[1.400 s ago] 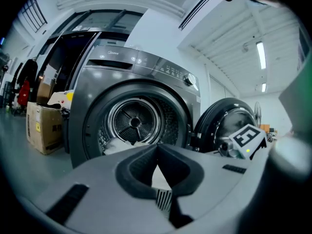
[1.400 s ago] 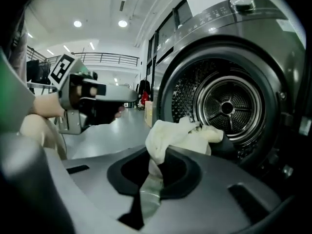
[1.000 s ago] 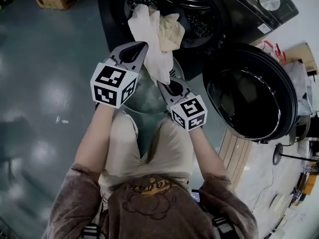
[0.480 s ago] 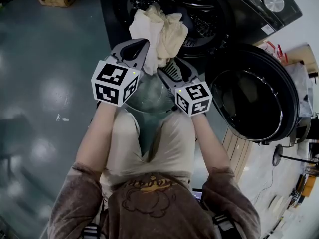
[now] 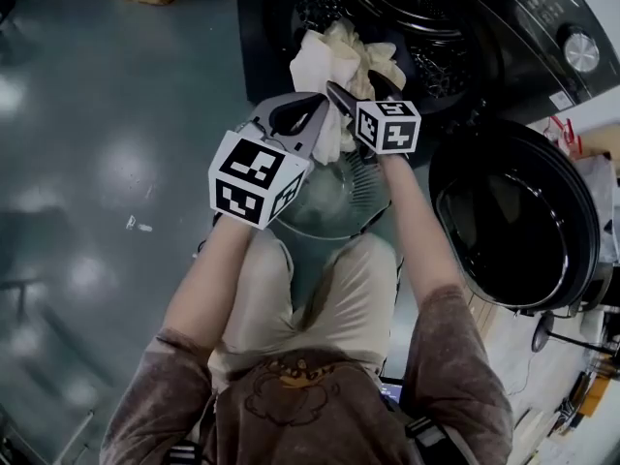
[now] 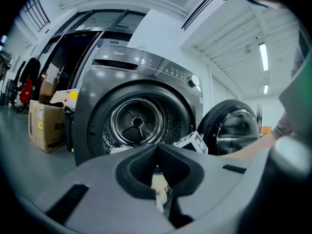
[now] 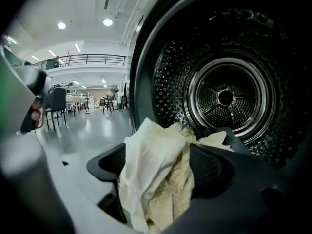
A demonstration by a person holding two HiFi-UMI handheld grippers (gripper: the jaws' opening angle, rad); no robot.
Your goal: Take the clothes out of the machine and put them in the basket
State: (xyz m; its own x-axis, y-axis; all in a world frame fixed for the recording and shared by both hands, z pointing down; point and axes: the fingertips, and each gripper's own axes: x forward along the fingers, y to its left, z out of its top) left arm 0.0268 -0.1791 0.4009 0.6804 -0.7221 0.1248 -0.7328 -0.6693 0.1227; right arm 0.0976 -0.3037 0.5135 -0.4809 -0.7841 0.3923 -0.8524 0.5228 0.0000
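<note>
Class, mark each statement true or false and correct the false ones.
1. A cardboard box stands beside the machine. True.
2. The machine's door is shut. False: it stands open.
3. The left gripper's jaws are closed on the cream cloth. True.
4. The right gripper's jaws are shut and empty. False: they stand apart, having just been opening, with the cloth between them.
5. The cloth lies in the basket. False: it is held above it.

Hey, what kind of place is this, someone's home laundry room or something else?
Probably not a home: it looks like a big open hall, perhaps a lab or workshop. The machine stands on a glossy floor beside a cardboard box, and a railed upper gallery shows beyond.
</note>
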